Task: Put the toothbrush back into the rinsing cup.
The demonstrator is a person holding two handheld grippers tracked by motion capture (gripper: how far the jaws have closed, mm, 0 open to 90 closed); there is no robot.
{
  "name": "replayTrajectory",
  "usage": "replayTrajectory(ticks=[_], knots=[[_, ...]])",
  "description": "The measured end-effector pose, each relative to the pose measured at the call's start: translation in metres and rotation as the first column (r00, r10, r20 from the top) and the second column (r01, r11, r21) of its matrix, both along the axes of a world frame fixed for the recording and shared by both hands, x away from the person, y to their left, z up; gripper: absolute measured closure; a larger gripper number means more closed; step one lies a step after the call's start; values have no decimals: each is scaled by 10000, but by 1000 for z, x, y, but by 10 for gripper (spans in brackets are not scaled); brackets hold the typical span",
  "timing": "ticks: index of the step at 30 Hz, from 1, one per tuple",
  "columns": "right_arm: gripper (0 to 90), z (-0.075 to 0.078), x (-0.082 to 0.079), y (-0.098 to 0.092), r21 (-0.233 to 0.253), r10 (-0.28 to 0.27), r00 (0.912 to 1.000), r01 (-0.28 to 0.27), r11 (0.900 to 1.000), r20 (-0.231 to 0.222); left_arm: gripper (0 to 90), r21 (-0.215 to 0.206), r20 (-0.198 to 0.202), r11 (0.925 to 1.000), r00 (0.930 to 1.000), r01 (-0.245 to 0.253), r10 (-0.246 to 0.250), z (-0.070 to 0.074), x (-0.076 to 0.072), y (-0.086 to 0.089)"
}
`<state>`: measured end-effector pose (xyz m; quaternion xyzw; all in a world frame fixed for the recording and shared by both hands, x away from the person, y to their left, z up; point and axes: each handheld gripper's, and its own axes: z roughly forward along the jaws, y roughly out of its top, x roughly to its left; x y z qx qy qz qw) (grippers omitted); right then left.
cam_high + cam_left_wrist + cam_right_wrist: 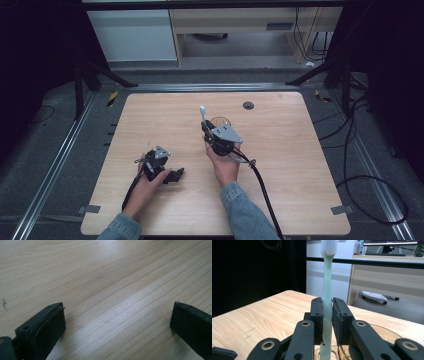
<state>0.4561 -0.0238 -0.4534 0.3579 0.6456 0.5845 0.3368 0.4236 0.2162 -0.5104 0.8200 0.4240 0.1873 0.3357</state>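
Near the middle of the wooden surface (280, 165), the right tool (205, 126) pinches one pale green toothbrush (327, 285) by the lower part of its handle, and the brush stands upright with its white bristle head at the top. In the right gripper view the two jaws press on the handle from both sides, and below them I see the rim of a clear round cup (384, 333), which seems to stand on the surface just under the brush. I judge that the step in hand is to lift the toothbrush out of this cup or to lower it in; I cannot tell which of the two. The next move calls for keeping the handle vertical and moving it straight, so that it does not catch the rim and tip the cup. The left tool (172, 175) rests low at the front left, well apart, with its jaws spread wide over bare wood and nothing between them. By count: one toothbrush, one cup, two tools, and one small dark round inlet (248, 105) near the far edge.
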Motion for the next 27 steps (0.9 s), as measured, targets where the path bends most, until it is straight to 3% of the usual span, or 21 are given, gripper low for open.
replayTrajectory(ticks=[27], knots=[[794,-16,0,-5,36,57,9996,-56,10000,-263,0,3,-3,10000,10000,18,-18,0,0,0]])
